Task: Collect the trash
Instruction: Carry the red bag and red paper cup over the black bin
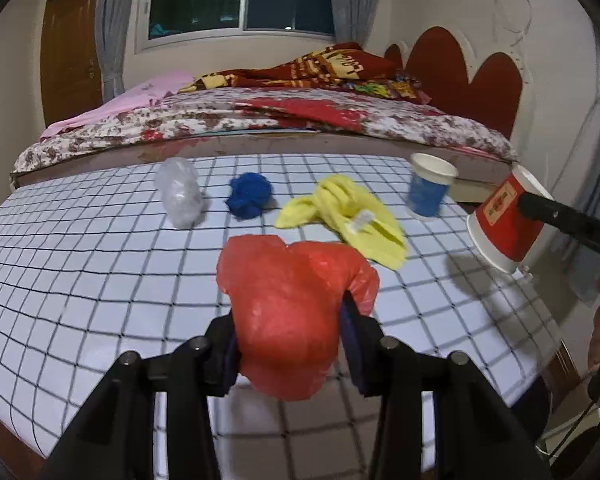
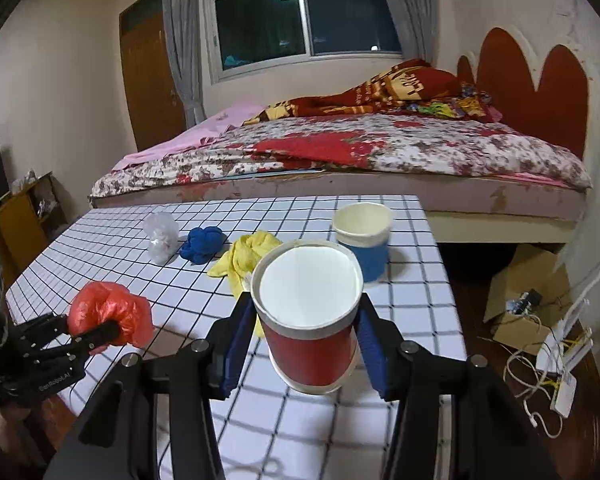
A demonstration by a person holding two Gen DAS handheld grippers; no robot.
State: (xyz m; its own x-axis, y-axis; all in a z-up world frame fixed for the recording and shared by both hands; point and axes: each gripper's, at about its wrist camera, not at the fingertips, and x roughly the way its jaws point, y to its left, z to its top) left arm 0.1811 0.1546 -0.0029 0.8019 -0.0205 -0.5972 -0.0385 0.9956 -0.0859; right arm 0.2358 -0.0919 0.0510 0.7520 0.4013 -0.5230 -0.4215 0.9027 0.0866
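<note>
Left gripper (image 1: 288, 344) clamps crumpled red plastic bag (image 1: 292, 312); right gripper (image 2: 306, 336) clamps red paper cup (image 2: 310, 320). Only right view shows floor cables (image 2: 548, 376); "OnRobotAI" partly legible.

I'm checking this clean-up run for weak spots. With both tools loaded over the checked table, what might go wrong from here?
1. The red paper cup is pinched by its thin walls in the right tool; it may buckle or slip out.
2. The red plastic bag in the left tool is soft and bulging, so it could slide free.
3. The blue cup stands near the table's edge; a passing tool might knock it off.
</note>
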